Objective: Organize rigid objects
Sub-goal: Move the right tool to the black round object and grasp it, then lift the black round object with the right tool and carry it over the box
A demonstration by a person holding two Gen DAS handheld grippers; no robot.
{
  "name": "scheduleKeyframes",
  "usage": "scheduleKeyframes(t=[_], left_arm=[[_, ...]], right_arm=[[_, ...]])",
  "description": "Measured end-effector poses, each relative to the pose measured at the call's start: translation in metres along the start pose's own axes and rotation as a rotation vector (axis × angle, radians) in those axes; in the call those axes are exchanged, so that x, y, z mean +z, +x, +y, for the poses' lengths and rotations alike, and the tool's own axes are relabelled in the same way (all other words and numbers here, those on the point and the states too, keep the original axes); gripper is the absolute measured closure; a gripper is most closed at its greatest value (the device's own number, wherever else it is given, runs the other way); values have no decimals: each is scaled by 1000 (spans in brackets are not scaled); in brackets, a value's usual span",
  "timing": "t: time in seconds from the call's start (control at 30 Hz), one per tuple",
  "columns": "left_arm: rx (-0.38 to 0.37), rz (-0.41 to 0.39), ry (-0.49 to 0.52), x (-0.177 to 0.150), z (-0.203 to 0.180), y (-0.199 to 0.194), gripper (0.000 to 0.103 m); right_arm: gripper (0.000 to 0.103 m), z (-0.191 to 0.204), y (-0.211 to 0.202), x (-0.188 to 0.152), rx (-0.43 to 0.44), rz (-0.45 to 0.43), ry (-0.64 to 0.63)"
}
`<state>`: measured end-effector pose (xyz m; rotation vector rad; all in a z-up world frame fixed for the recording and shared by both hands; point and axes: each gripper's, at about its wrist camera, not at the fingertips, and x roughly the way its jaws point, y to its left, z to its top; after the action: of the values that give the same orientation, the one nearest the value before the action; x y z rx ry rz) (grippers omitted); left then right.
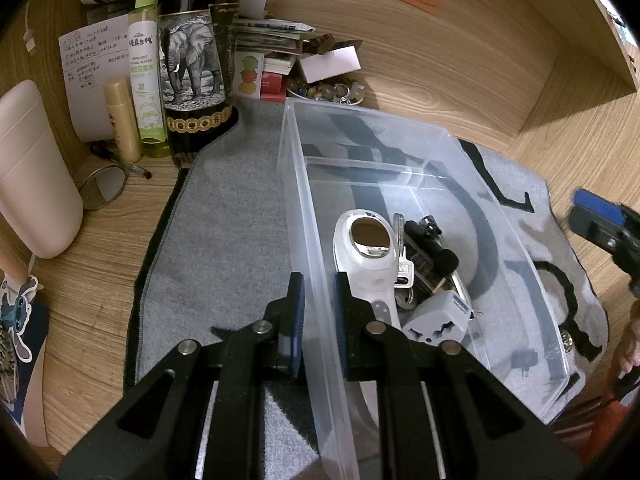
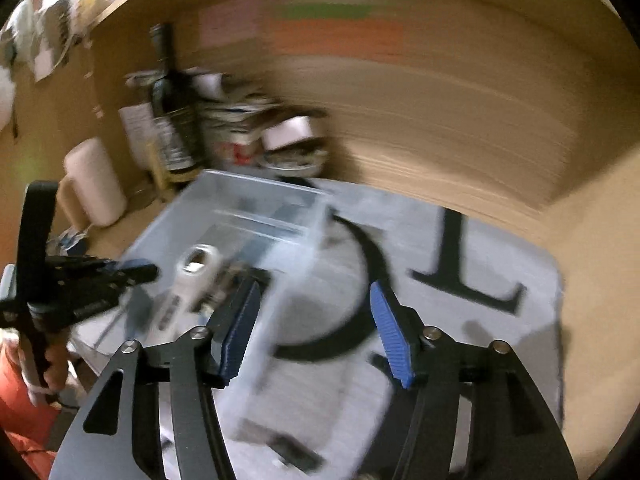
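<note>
A clear plastic bin (image 1: pixel 302 216) stands on a grey mat (image 1: pixel 232 220). My left gripper (image 1: pixel 319 312) is shut on the bin's near left wall, one pad inside and one outside. Inside the bin lie a white handheld device with an oval window (image 1: pixel 368 256), keys (image 1: pixel 402 270), a black gadget (image 1: pixel 432 250) and a grey travel adapter (image 1: pixel 438 318). In the blurred right wrist view, my right gripper (image 2: pixel 316 332) is open and empty above the mat, just right of the bin (image 2: pixel 256 188). One of its blue pads (image 1: pixel 598 204) shows at the left wrist view's right edge.
A dark wine bottle with an elephant label (image 1: pixel 194 60), a green spray bottle (image 1: pixel 146 68), a beige tube (image 1: pixel 122 120), a pale container (image 1: pixel 32 172) and a round mirror (image 1: pixel 103 186) crowd the back left. Papers and a bowl of beads (image 1: pixel 324 90) lie behind the bin. Wooden walls enclose the desk.
</note>
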<state>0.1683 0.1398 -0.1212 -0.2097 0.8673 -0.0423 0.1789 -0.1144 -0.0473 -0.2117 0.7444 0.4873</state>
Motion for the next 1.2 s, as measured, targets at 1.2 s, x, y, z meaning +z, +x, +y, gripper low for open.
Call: scheduleKeyframes(t=[1.2], left_arm=[[10,10,1,0,2,1,89]], right_arm=[[70,-33,1,-124,-111,176,211]])
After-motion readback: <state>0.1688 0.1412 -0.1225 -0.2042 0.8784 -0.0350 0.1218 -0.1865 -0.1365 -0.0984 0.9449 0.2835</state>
